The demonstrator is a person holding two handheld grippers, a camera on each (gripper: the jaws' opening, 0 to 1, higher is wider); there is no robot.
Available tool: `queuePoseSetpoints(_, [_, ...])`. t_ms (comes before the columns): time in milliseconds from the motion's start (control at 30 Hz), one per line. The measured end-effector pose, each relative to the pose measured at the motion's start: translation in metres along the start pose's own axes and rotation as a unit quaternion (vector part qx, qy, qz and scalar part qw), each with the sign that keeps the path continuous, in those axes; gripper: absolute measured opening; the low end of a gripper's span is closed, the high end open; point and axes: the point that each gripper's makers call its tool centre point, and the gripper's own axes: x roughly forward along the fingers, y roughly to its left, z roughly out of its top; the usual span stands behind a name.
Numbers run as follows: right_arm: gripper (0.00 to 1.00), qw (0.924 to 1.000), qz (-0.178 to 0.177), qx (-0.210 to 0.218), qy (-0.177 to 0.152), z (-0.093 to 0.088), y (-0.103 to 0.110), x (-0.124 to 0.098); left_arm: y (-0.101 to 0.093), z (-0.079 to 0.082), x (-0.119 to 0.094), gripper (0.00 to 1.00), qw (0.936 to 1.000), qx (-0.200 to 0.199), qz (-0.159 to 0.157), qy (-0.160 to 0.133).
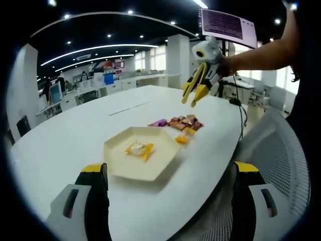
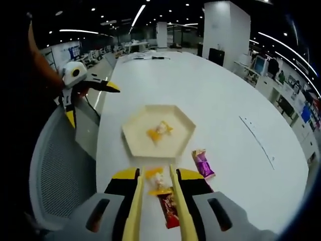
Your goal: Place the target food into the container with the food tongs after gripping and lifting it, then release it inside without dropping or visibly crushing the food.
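Observation:
A cream hexagonal plate [image 1: 120,168] [image 2: 183,123] lies on the white table and holds one yellow-wrapped candy [image 1: 140,148] [image 2: 159,130]. Beyond it lies a small pile of wrapped candies [image 1: 185,122], with a yellow one [image 1: 182,138] [image 2: 157,182] nearest the plate. My right gripper [image 1: 191,100] [image 2: 155,173] hovers above that pile with pale food tongs [image 2: 134,206] running along its jaws. The tong arms stand apart, and the yellow candy on the table shows through the gap. My left gripper [image 1: 170,168] [image 2: 89,103] is wide open, near the table edge in front of the plate.
A purple candy [image 2: 203,163] [image 1: 158,122] and a red one [image 2: 168,208] lie beside the yellow one. A grey mesh chair [image 1: 281,150] [image 2: 60,165] stands at the table's edge. A person's arm [image 1: 261,52] holds the right gripper. The white table [image 1: 65,135] stretches far behind.

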Motion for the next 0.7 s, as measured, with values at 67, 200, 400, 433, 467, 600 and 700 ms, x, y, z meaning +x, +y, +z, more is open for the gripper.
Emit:
queuePoseSetpoints(67, [0.27,1.0,0.006,-0.002,0.005,-0.003,0.001,0.005,-0.001,-0.001,0.0,0.99,1.0,0.001,-0.002,0.002])
queuePoseSetpoints(200, [0.27,0.9999,0.012,-0.001,0.008,-0.008,0.0,0.014,-0.002,-0.001,0.0,0.99,1.0,0.002,-0.003,0.003])
queuePoseSetpoints(400, [0.28,0.9992,0.023,-0.003,0.033,-0.025,0.001,0.03,-0.001,-0.001,0.0,0.99,1.0,-0.001,-0.002,0.003])
queuePoseSetpoints(433, [0.28,0.999,0.026,-0.001,0.038,-0.029,0.001,0.033,-0.001,-0.001,0.0,0.99,1.0,-0.002,-0.002,0.002])
queuePoseSetpoints(467, [0.28,0.9988,0.027,-0.002,0.042,-0.031,0.001,0.036,-0.001,0.0,0.0,0.99,1.0,-0.003,-0.001,0.001])
queuePoseSetpoints(600, [0.27,0.9982,0.031,-0.002,0.051,-0.037,0.0,0.046,0.0,0.0,0.0,0.99,1.0,-0.006,-0.002,0.001])
queuePoseSetpoints(700, [0.27,0.9977,0.037,0.003,0.057,-0.042,0.001,0.053,-0.001,0.0,0.0,0.99,1.0,-0.007,-0.004,0.002])
